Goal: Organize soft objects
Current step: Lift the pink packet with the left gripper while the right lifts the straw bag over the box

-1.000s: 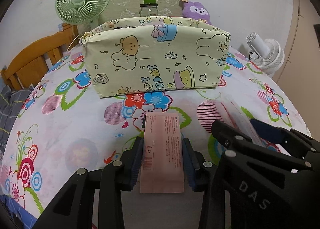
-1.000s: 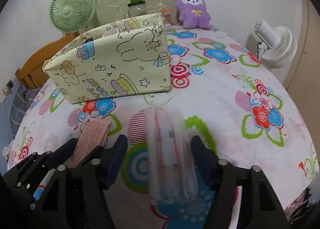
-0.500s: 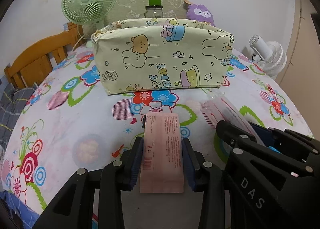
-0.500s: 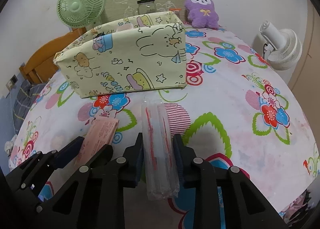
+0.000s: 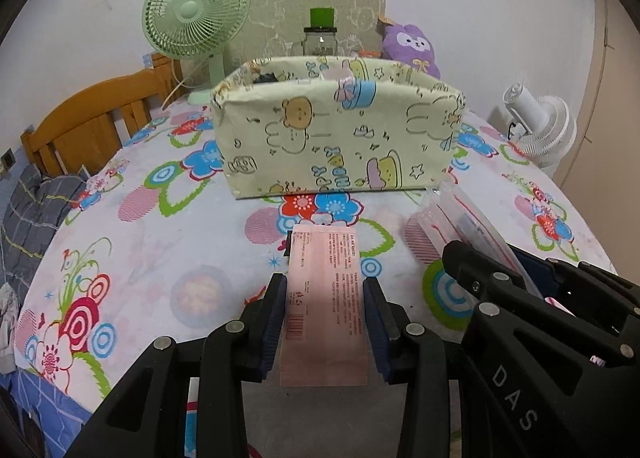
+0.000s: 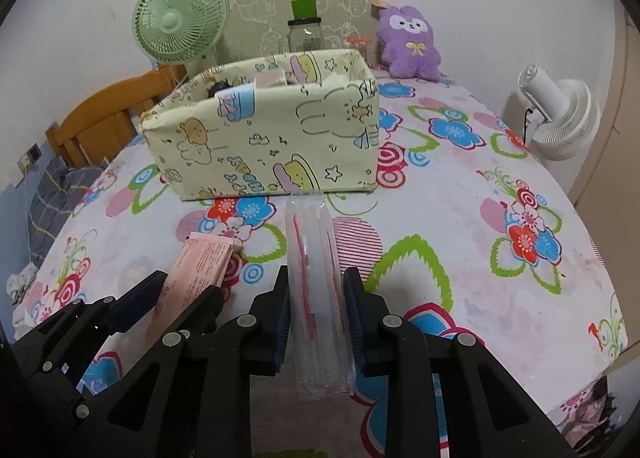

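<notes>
My left gripper [image 5: 324, 294] is shut on a flat pink packet [image 5: 325, 298] with small print and a barcode, held above the flowered tablecloth. My right gripper [image 6: 316, 294] is shut on a long clear plastic packet [image 6: 316, 282] with red marks, lifted off the cloth. Each view shows the other gripper beside it with its packet: the clear packet [image 5: 472, 226] at the right, the pink packet [image 6: 200, 270] at the left. Ahead stands a pale yellow cartoon-print fabric box [image 5: 340, 138], open at the top, with a few items inside [image 6: 272, 80].
A green fan [image 5: 196, 14], a glass jar with a green lid [image 5: 320, 38] and a purple plush toy [image 6: 410, 42] stand behind the box. A white fan [image 6: 560, 114] is at the right edge of the table. A wooden bed frame [image 5: 88, 122] lies at the left.
My right gripper closed from open onto the clear packet and lifted it off the cloth. Both views rose a little, and the inside of the box came into sight. The left grip stayed the same.
</notes>
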